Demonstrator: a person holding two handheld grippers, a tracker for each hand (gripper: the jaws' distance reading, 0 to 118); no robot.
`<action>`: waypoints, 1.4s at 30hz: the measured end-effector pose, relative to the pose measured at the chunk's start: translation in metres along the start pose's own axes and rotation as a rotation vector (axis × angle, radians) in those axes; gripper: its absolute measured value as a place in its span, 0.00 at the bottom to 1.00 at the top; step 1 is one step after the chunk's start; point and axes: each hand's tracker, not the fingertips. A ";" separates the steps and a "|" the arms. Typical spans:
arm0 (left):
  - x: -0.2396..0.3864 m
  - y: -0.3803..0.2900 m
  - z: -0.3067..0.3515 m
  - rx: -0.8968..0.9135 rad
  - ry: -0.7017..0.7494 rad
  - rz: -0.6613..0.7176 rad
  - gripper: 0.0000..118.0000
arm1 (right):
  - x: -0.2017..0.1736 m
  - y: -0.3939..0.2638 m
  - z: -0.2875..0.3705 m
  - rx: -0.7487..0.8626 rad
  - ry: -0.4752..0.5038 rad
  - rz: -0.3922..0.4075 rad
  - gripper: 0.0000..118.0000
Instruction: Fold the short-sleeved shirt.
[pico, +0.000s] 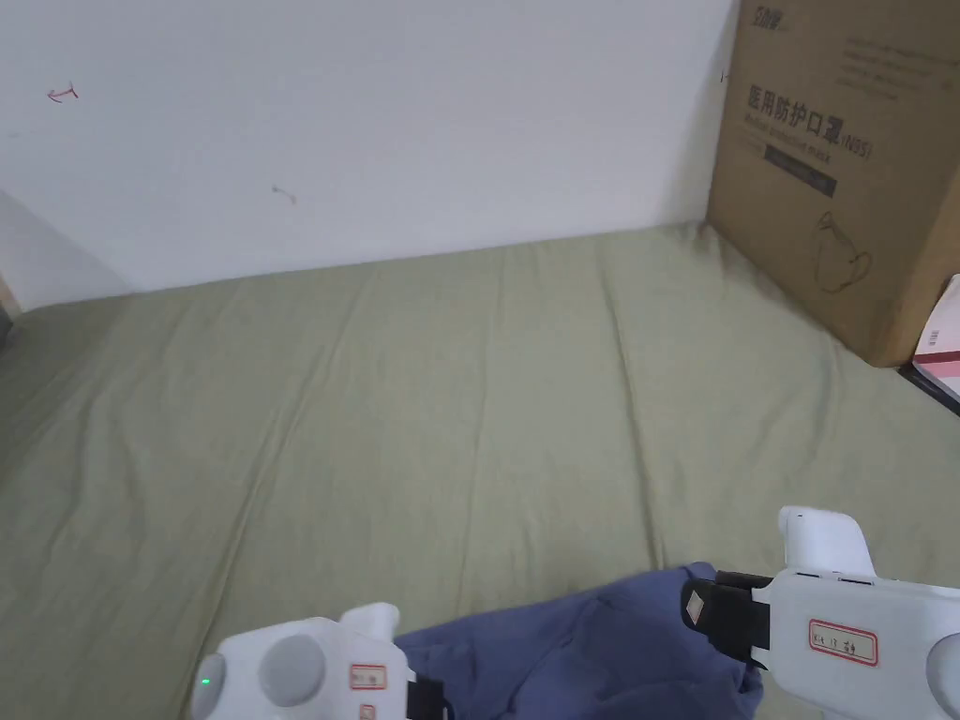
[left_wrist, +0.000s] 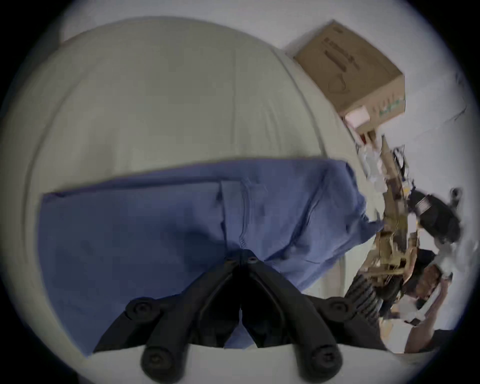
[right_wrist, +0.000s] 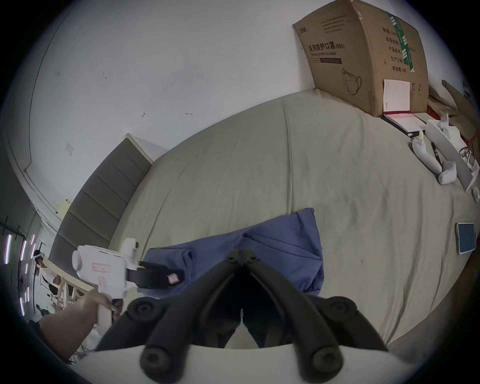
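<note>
I have both the left gripper (left_wrist: 242, 256) and right gripper (right_wrist: 242, 256) pinched tight on the crumpled blue cotton short-sleeved shirt (pico: 600, 652) at the olive-green bedsheet's (pico: 450, 394) near edge, and next I judge it needs spreading flat before folding.

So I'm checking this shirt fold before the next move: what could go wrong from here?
1. Both hand-held grippers, left and right, pinch the blue shirt at small spots; the fabric might slip free.
2. The shirt is bunched near the bed's front edge, so creases could get folded in.
3. A wide swing right might hit the cardboard box.
</note>
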 end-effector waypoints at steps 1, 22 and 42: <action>0.002 -0.001 -0.005 0.022 -0.005 0.005 0.00 | 0.000 0.000 0.001 0.000 -0.002 0.001 0.00; -0.208 -0.055 0.076 0.195 -0.562 0.542 1.00 | -0.016 -0.002 -0.023 -0.083 -0.015 0.049 0.00; -0.124 -0.027 0.095 0.208 -0.024 0.158 0.06 | -0.022 0.013 -0.021 -0.106 0.035 -0.010 0.00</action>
